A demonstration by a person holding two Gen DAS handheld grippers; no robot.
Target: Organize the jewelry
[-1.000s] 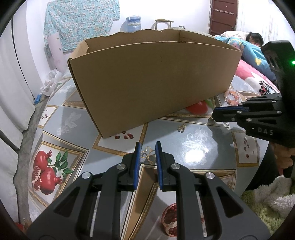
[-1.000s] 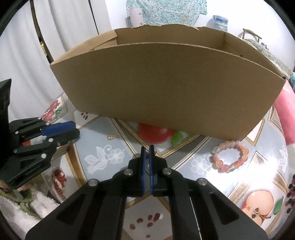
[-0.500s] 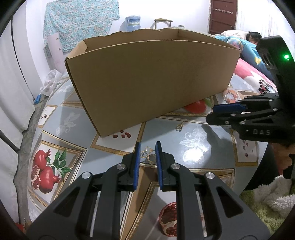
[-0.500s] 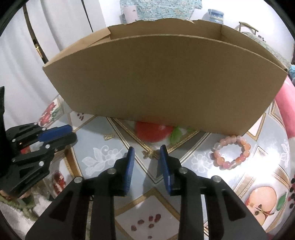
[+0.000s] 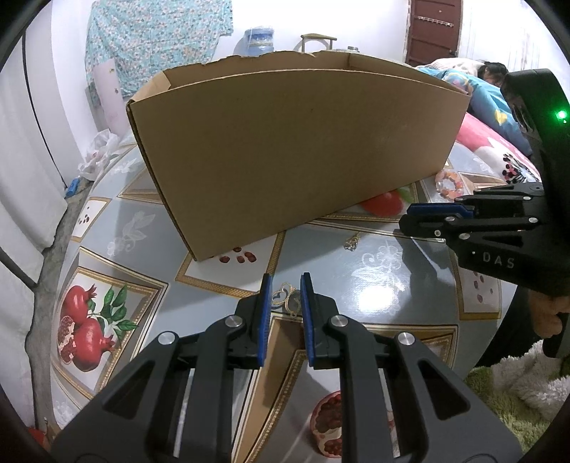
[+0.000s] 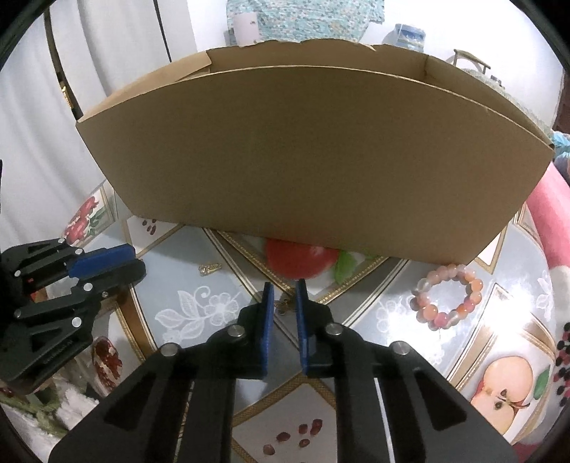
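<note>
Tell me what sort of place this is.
Most likely a bedroom in a home. A person lies under a blue patterned blanket behind the fruit-print tablecloth, a floral cloth hangs on the white wall, and a dark wooden door stands at the back.

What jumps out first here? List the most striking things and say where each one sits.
A large open brown cardboard box dominates the middle of the fruit-patterned tablecloth. A pink and orange beaded bracelet lies by the box's right corner. In front, the right gripper is closing around a small gold trinket without yet pressing on it, while the left gripper frames a gold looped pendant.
</note>
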